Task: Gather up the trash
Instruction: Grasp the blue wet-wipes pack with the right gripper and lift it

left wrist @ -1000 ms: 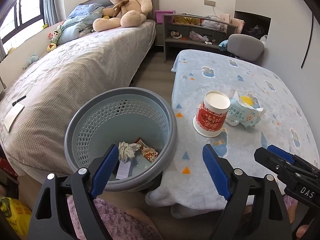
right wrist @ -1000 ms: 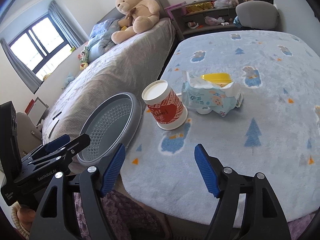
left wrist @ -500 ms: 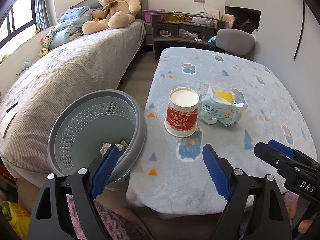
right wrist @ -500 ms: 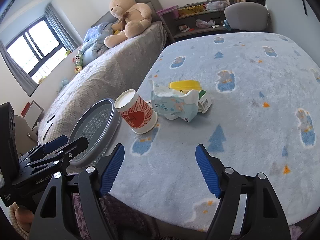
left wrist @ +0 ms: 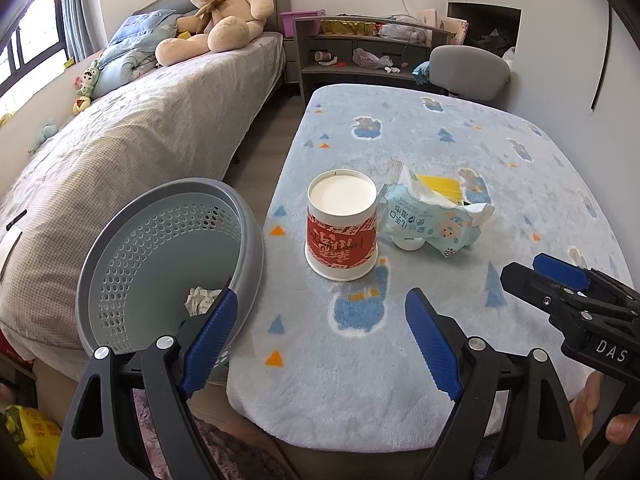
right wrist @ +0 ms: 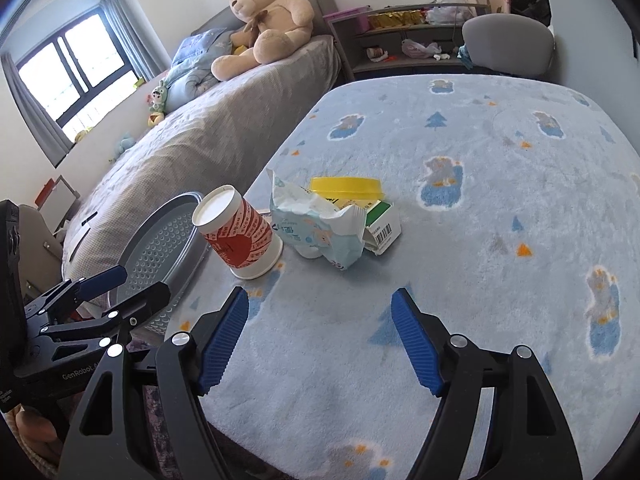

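Observation:
A red and white paper cup [left wrist: 341,230] [right wrist: 240,232] stands upside down near the left edge of the blue blanket-covered table [left wrist: 460,140]. Right of it lies a torn light-blue wrapper [left wrist: 430,220] [right wrist: 320,228], with a yellow lid [right wrist: 346,186] and a small green and white box [right wrist: 382,222] behind it. A grey perforated bin [left wrist: 168,256] [right wrist: 164,248] with crumpled paper [left wrist: 200,300] inside sits left of the table. My left gripper [left wrist: 320,336] is open and empty, short of the cup. My right gripper [right wrist: 320,336] is open and empty over the near blanket.
A bed [left wrist: 132,132] with a large teddy bear [left wrist: 224,8] runs along the left. A grey chair [left wrist: 470,66] and a cluttered shelf unit [left wrist: 360,52] stand beyond the table. A yellow bag [left wrist: 28,436] lies on the floor at bottom left.
Both grippers have shifted right, from the bin toward the table. The cup and wrapper now sit nearer the middle of each view. Both stay open and empty.

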`<state>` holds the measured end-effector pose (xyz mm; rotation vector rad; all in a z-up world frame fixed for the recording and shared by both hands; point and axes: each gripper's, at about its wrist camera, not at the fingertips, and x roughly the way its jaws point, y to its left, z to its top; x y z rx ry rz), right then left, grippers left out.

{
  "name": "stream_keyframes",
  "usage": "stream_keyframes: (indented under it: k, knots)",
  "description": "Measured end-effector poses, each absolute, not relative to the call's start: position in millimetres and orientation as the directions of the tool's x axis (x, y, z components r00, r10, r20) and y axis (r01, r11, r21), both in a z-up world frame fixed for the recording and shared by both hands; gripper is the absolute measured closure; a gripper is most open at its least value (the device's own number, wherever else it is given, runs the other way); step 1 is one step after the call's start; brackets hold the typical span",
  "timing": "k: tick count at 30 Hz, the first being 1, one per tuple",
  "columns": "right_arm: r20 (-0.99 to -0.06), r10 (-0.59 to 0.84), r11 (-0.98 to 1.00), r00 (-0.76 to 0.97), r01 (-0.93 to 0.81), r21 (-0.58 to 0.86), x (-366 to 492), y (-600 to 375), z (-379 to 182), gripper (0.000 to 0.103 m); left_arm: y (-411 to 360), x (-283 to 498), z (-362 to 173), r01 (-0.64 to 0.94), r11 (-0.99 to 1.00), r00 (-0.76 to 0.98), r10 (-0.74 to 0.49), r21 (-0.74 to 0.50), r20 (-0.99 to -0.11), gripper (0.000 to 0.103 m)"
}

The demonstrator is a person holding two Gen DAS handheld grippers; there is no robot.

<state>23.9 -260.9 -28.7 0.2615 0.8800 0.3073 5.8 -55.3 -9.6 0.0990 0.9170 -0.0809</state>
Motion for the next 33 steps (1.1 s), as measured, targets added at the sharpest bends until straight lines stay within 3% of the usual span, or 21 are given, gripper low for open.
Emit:
stream_keyframes:
  k: [22,33]
  knots:
    - [-0.759,0.296,0.938,0.58,-0.326,0.117,98,-218,-34,0.031,-37,43,-29,0.025,0.999,0.59,0.018,0.041,-0.807,0.021]
    - [-0.803,0.286,0.925,0.524,-0.369,0.089,115,-211,-50,0.031,-32,47,-33,0.012,0.999,0.585,0.022,0.035,-0.811,0.021]
